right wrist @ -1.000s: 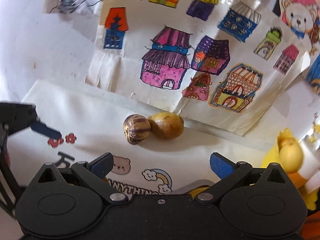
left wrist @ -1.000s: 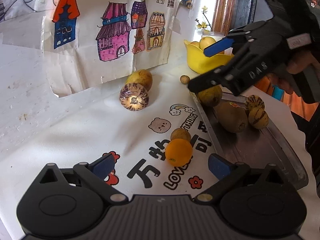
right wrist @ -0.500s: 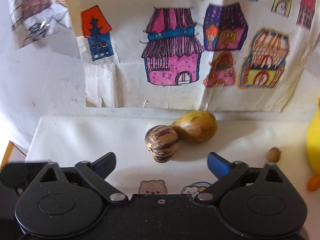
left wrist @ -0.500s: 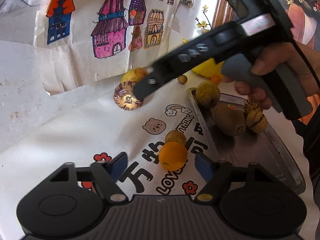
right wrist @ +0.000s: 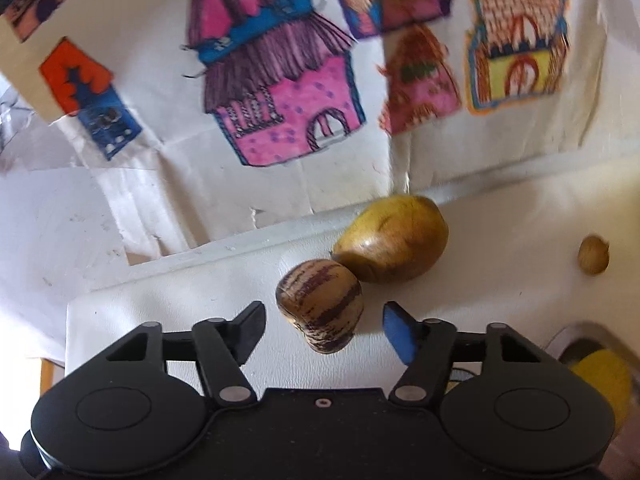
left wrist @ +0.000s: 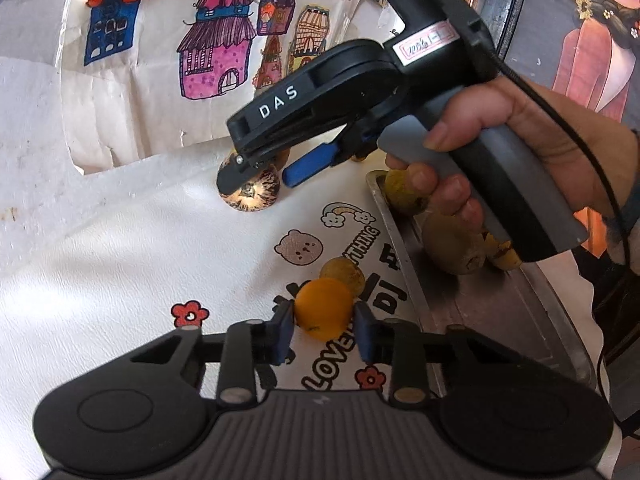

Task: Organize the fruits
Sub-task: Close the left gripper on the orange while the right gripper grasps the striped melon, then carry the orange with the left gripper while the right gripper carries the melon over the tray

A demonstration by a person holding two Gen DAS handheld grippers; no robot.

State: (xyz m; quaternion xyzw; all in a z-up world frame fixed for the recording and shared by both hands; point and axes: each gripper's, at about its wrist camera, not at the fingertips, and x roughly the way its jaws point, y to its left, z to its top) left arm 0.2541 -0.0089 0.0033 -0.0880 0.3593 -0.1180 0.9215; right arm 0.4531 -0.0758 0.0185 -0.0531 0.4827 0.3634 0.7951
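Fruits lie on a white cloth (left wrist: 100,264) with cartoon prints. Nearest in the left wrist view, the left gripper (left wrist: 322,326) has just been closing, and its blue pads now press both sides of a round orange fruit (left wrist: 323,307). A small brown fruit (left wrist: 343,274) sits just behind the orange one, half hidden by it.

To the right, a metal tray (left wrist: 520,320) holds some yellow-brown fruits (left wrist: 452,246), but the person's hand (left wrist: 500,128) and the grey handle cover most of them, so I cannot count them.

Farther off, the right gripper (right wrist: 324,322) has just been closing too. A striped purple fruit (right wrist: 320,304) sits between its pads, with gaps still showing on each side, so it seems not to be gripped yet. In the left wrist view one black finger hides part of this fruit.

A yellow-green fruit (right wrist: 394,238) touches the striped one from behind. A tiny brown fruit (right wrist: 593,255) lies well apart to the right, a bit blurry. Drawings of coloured houses (right wrist: 280,92) hang on the wall at the back, cut off at the edges.
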